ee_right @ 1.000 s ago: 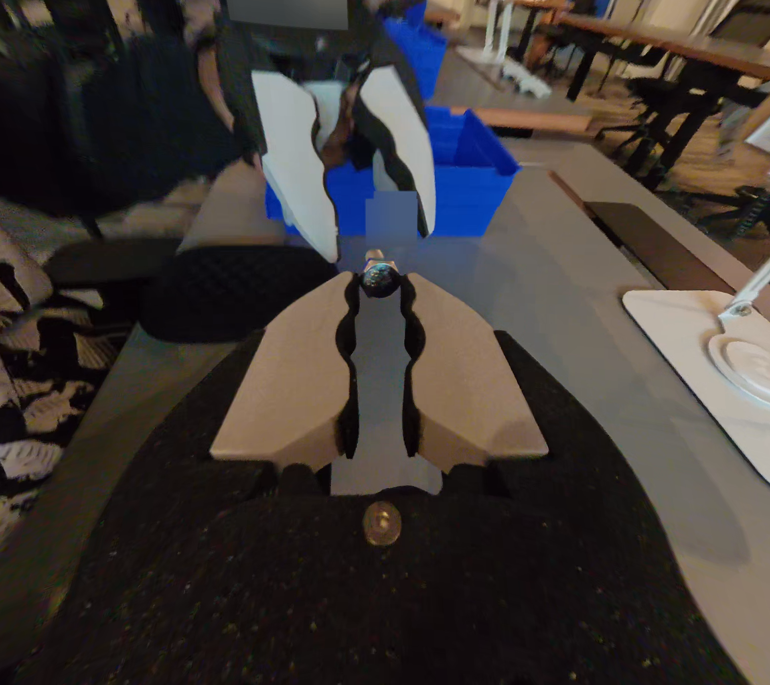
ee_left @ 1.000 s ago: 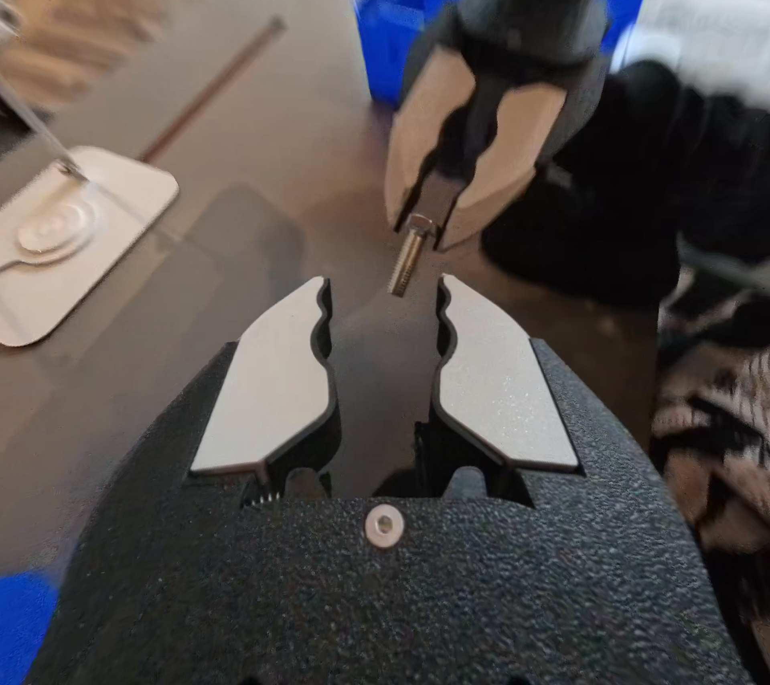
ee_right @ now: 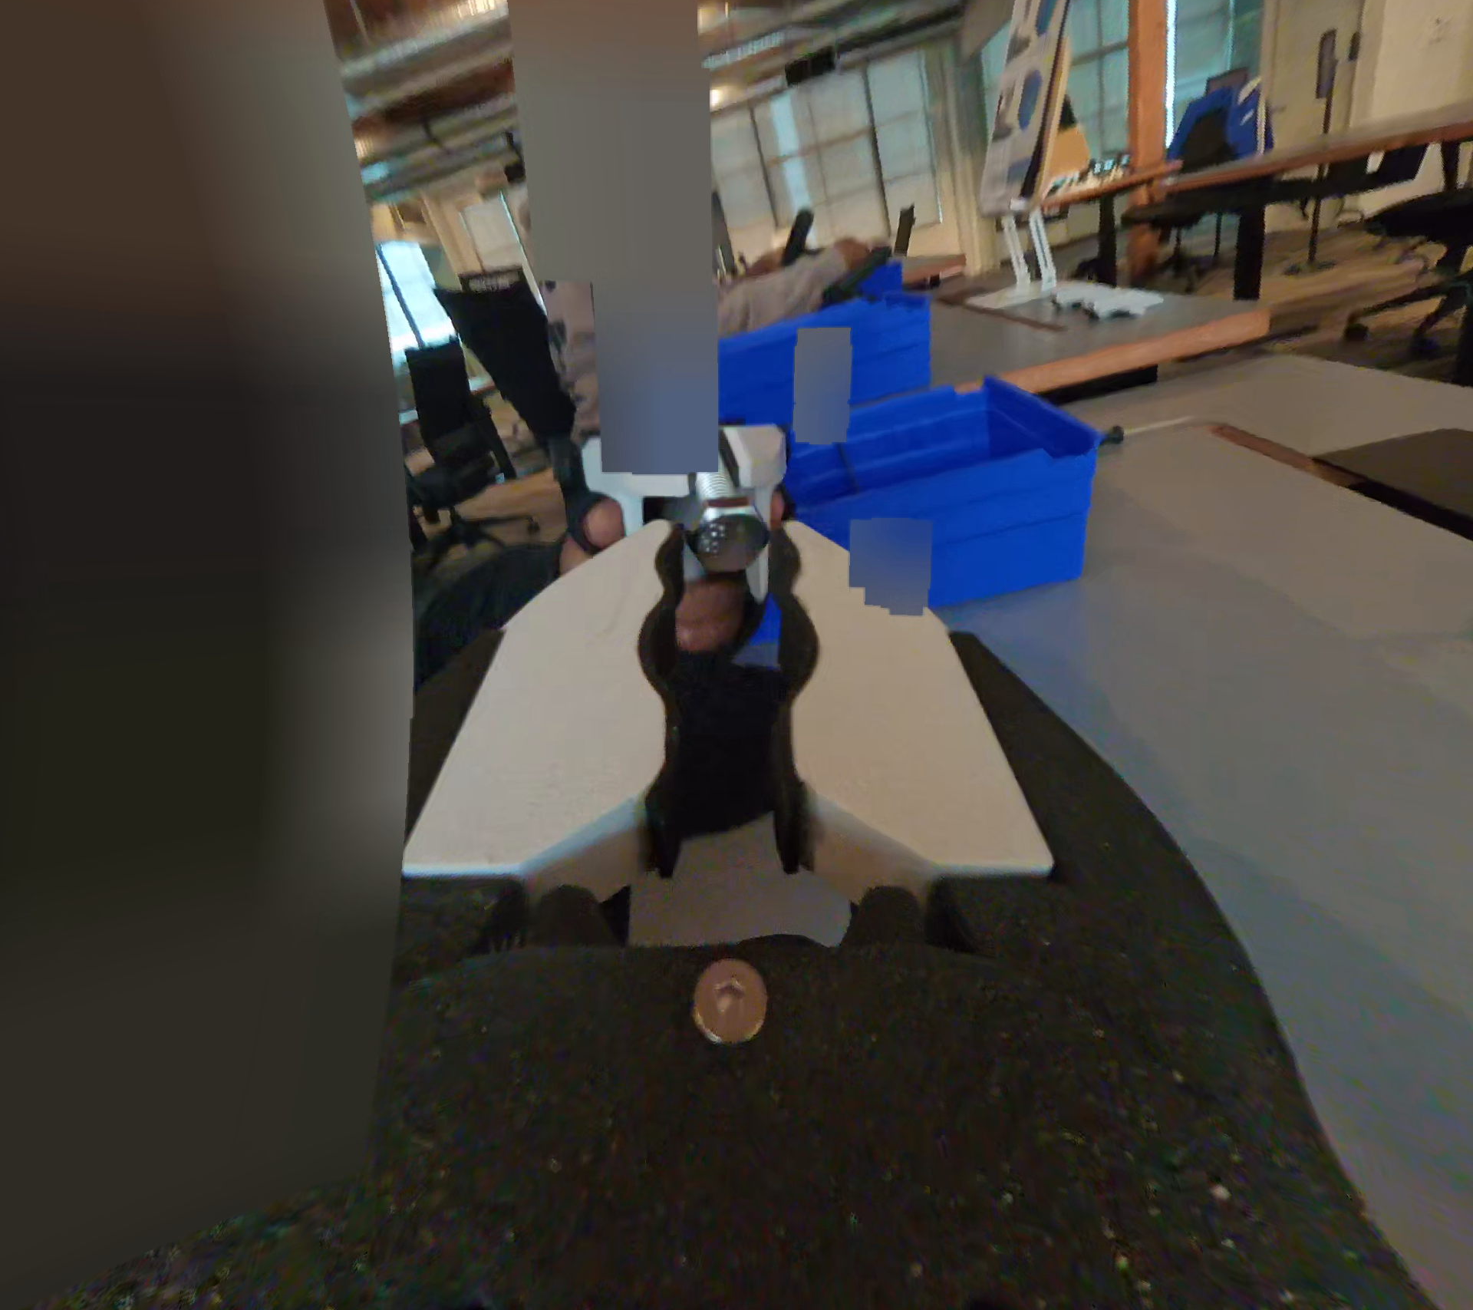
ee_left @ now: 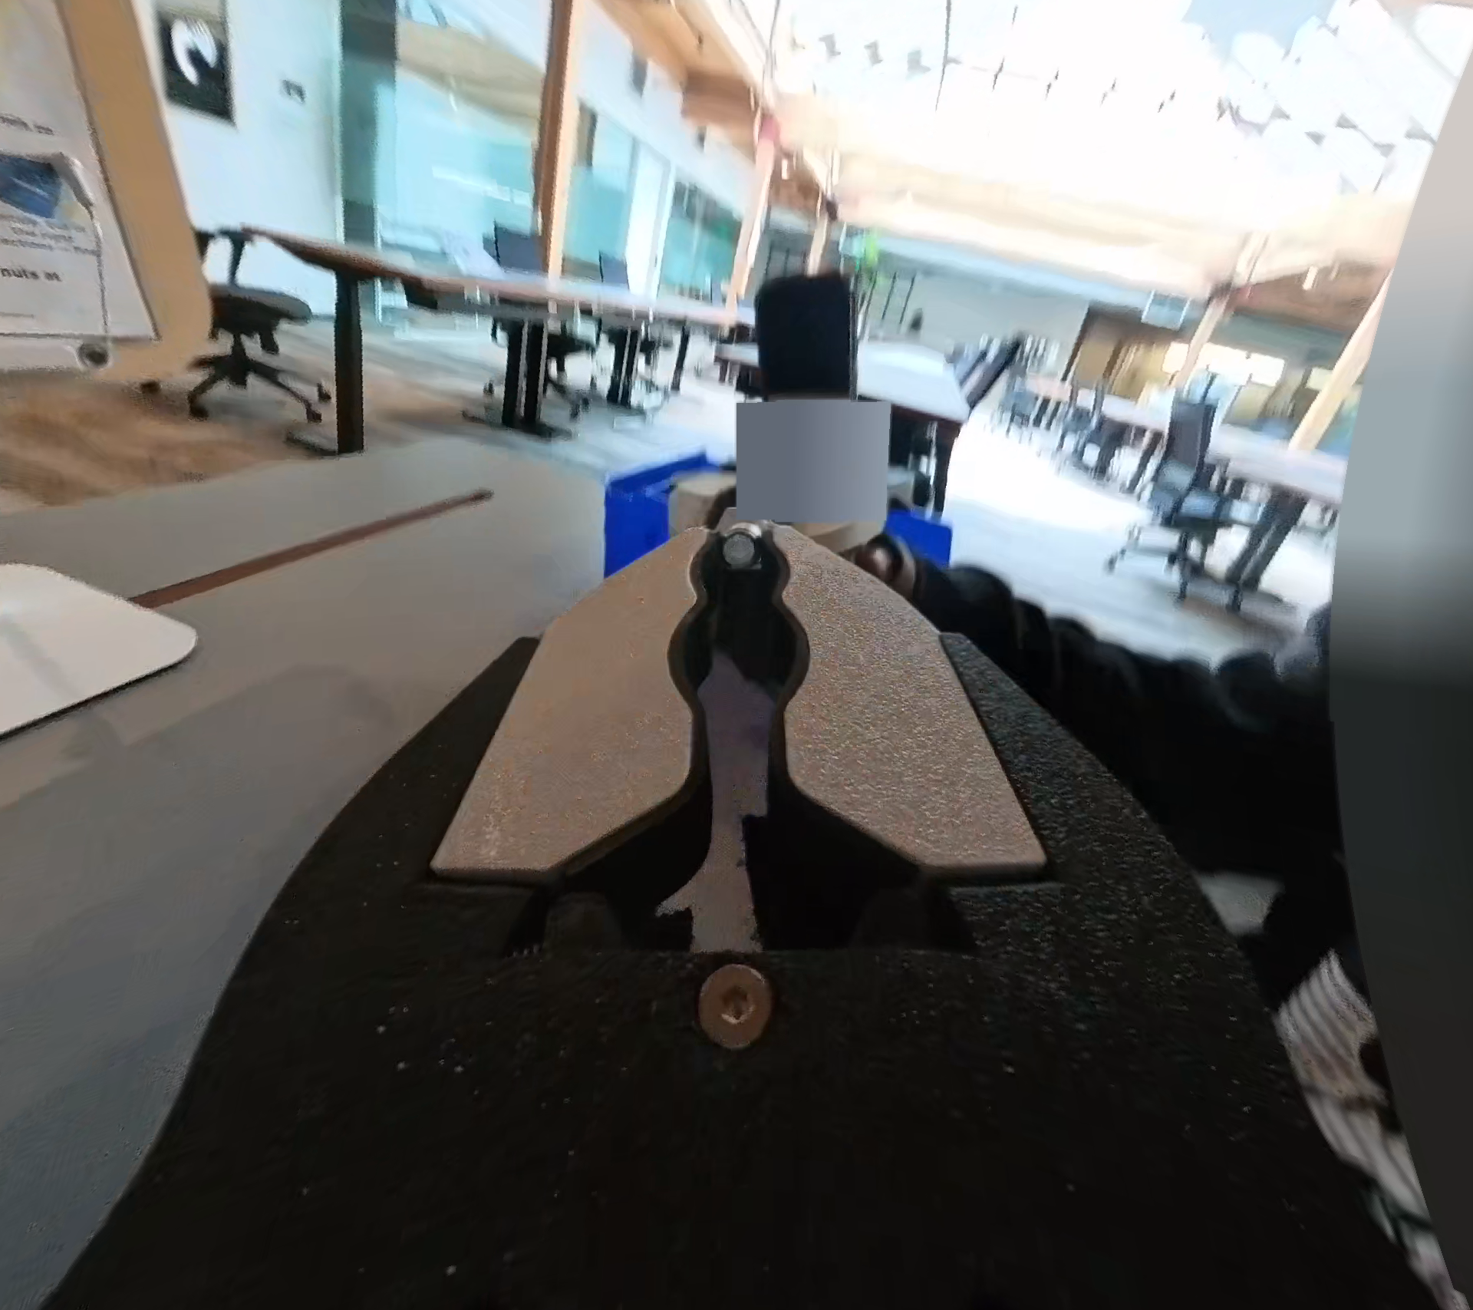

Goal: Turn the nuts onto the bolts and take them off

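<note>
Right claw (ee_right: 727,546) closed on the hex head of a bolt (ee_right: 724,540), pinched in the notch at the very fingertips. The bolt is bright steel, head faces flat and shiny with small raised marks, threaded shank running away from the camera. Claw fingers (ee_right: 558,729) are pale, matte, wavy on the inner edges, set in a black pebbled body with one silver screw.

Left claw (ee_left: 740,550) narrowed onto the same bolt's far end (ee_left: 738,548): a small round grey tip sits in its tip notch, so it grips the shank. No nut can be made out in either view. In the right wrist view the left claw shows just past the bolt head, partly under a blur patch, fingers either side of the thread. Left claw pads (ee_left: 590,721) are grey, grainy, same scalloped profile.

Both claws meet tip to tip above the bench (ee_right: 1196,674), a smooth grey top, bolt held in the air between them over the bench's near part.

Further out: a blue plastic bin (ee_right: 956,490), open-topped, on the bench beyond the claws; a second blue bin (ee_right: 829,347) behind it. A white rounded plate (ee_left: 72,642) lies at the bench's left edge in the left wrist view. Office chairs and long tables beyond, blurred.
</note>
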`<state>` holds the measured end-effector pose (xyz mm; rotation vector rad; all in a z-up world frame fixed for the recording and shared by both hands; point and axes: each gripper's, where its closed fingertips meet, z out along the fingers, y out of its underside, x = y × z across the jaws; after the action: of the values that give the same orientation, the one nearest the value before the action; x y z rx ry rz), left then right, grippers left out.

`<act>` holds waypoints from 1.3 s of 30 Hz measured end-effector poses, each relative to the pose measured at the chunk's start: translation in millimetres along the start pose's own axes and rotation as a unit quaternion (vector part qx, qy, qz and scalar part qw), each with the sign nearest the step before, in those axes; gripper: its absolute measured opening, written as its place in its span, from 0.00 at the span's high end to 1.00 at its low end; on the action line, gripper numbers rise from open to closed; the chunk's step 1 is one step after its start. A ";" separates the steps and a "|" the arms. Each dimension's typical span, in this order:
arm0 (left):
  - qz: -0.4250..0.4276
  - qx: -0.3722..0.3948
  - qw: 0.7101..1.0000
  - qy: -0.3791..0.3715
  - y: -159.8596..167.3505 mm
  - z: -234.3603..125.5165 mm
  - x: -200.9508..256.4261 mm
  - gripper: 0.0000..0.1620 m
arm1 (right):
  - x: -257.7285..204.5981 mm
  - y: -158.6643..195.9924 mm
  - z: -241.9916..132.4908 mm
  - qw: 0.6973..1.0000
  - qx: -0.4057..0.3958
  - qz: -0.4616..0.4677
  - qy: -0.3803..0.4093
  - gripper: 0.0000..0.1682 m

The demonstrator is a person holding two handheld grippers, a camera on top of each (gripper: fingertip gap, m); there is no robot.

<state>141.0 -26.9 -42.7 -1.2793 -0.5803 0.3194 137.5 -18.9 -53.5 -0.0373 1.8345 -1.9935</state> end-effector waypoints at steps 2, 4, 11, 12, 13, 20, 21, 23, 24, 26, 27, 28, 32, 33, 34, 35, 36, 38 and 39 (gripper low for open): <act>0.035 -0.079 0.996 -0.003 11.3 -3.0 -0.4 0.94 | -2.3 10.1 -2.2 0.998 -0.054 -0.011 -0.001 0.80; 0.071 -0.166 0.983 -0.012 25.2 -8.0 -3.1 0.94 | 0.9 20.9 -5.6 0.991 -0.121 -0.042 0.021 0.78; 0.108 -0.336 0.936 0.006 57.7 -17.6 -4.9 0.94 | 7.3 54.4 1.7 0.926 -0.313 -0.198 0.071 0.81; 0.109 -0.348 0.931 0.010 60.9 -17.7 -4.6 0.94 | 6.7 58.4 3.8 0.918 -0.328 -0.210 0.069 0.83; 0.110 -0.361 0.926 0.014 64.5 -18.0 -3.9 0.94 | 6.9 62.4 5.4 0.912 -0.342 -0.217 0.069 0.84; 0.126 -0.389 0.912 0.021 73.4 -17.9 -4.3 0.94 | 6.7 75.8 9.1 0.904 -0.364 -0.215 0.064 0.95; 0.125 -0.386 0.914 0.018 72.8 -17.8 -5.2 0.94 | 7.5 75.2 9.6 0.907 -0.358 -0.213 0.067 0.95; 0.125 -0.366 0.922 0.010 69.5 -17.0 -7.1 0.94 | 10.5 72.0 10.8 0.916 -0.336 -0.205 0.076 0.95; 0.123 -0.346 0.930 0.002 66.0 -16.1 -8.3 0.92 | 10.9 69.6 11.7 0.922 -0.321 -0.201 0.077 0.95; 0.113 -0.299 0.947 -0.017 59.1 -15.1 -10.1 0.85 | 12.6 64.3 12.5 0.932 -0.293 -0.194 0.084 0.95; 0.105 -0.269 0.957 -0.026 55.2 -14.6 -10.8 0.82 | 12.9 61.5 12.8 0.937 -0.278 -0.193 0.086 0.95; 0.094 -0.231 0.968 -0.033 49.8 -13.6 -10.4 0.80 | 12.5 58.1 13.7 0.942 -0.260 -0.192 0.087 0.95; 0.049 -0.098 0.993 -0.044 31.5 -12.1 -6.4 0.88 | 6.9 44.9 18.2 0.964 -0.186 -0.173 0.076 0.95; 0.048 -0.090 0.994 -0.043 32.1 -11.6 -6.0 0.89 | 5.4 43.3 18.6 0.967 -0.177 -0.167 0.072 0.95; 0.049 -0.084 0.994 -0.042 31.9 -10.9 -5.3 0.89 | 4.9 43.2 18.6 0.969 -0.174 -0.163 0.069 0.95; 0.049 -0.079 0.995 -0.040 31.3 -10.1 -4.4 0.88 | 4.9 44.2 18.4 0.969 -0.176 -0.162 0.069 0.95; 0.050 -0.081 0.995 -0.039 31.4 -9.1 -4.2 0.87 | 4.6 45.5 18.4 0.968 -0.179 -0.163 0.068 0.95; 0.053 -0.089 0.994 -0.033 32.4 -7.3 -3.8 0.87 | 2.7 46.6 18.9 0.968 -0.180 -0.161 0.063 0.95; 0.053 -0.093 0.994 -0.029 33.1 -6.3 -2.9 0.87 | 2.2 46.5 19.3 0.969 -0.179 -0.161 0.062 0.95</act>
<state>145.1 -24.5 -76.1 -1.4887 -0.6027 0.3985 154.9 -39.4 -96.1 -0.3454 2.3789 -1.8701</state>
